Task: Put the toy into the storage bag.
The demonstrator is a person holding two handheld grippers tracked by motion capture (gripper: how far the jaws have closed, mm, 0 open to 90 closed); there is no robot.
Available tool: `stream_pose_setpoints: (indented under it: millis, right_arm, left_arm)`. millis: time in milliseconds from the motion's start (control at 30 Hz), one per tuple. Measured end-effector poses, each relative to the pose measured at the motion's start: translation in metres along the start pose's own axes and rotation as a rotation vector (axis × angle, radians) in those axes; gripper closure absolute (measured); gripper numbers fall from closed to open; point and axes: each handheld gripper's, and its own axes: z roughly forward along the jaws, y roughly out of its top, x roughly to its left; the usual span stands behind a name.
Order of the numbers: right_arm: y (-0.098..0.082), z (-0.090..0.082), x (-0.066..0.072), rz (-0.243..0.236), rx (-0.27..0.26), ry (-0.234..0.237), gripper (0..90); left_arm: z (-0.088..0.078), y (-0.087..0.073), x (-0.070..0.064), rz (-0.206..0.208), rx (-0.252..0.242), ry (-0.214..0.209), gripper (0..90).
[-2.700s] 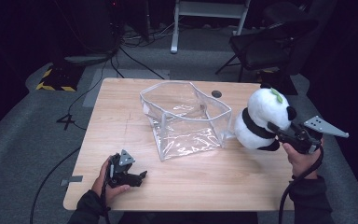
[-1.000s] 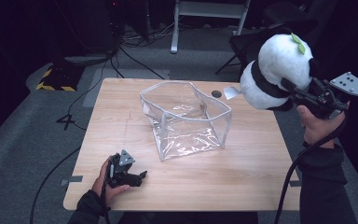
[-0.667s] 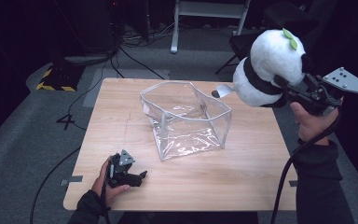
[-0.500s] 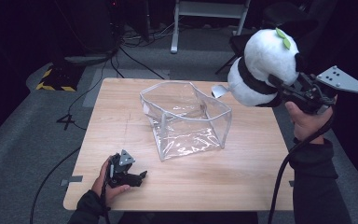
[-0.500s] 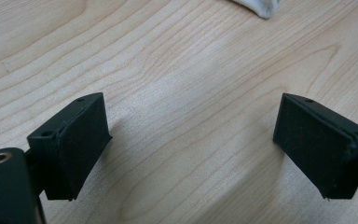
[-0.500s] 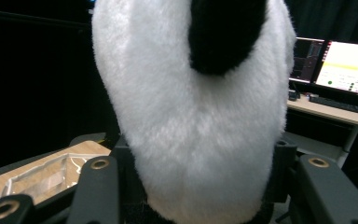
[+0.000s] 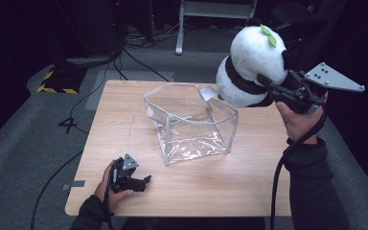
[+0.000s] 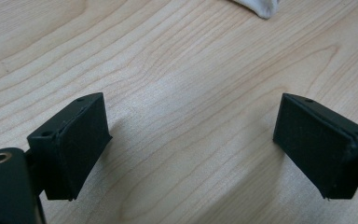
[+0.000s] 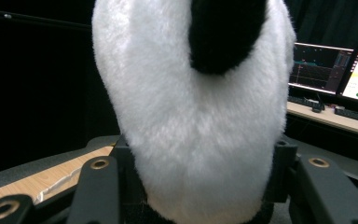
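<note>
**Panda aloft, not yet in the bag**

Clamped on the plush panda (image 7: 249,64) by the right gripper (image 7: 280,91), held in the air above the table (image 7: 124,105), just past the far right rim of the clear plastic bag (image 7: 191,122); lifted already, left to carry over the opening, lower and release; long axis tilted, head up and right, feet toward the bag; left gripper (image 7: 141,181) low near the front edge, jaws wide, nothing between.

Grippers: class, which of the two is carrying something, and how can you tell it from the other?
The right gripper, raised beside the clear bag, is clamped on the plush panda. The left gripper rests low on the table, jaws apart with bare wood between them.
</note>
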Motion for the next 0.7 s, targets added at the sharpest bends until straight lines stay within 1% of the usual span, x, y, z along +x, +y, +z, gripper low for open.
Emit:
stream_pose_setpoints:
  millis: [67, 233, 700]
  right_arm:
    - [0.002, 0.004, 0.004, -0.001, 0.003, 0.001, 47.2]
    - [0.005, 0.01, 0.011, -0.005, 0.001, 0.026, 47.2]
    - [0.004, 0.033, 0.03, -0.008, 0.017, 0.079, 47.2]
  left_arm:
    - [0.0, 0.0, 0.0, 0.0, 0.0, 0.0, 10.5]
    - [0.0, 0.0, 0.0, 0.0, 0.0, 0.0, 10.5]
    - [0.0, 0.0, 0.0, -0.001, 0.0, 0.001, 10.5]
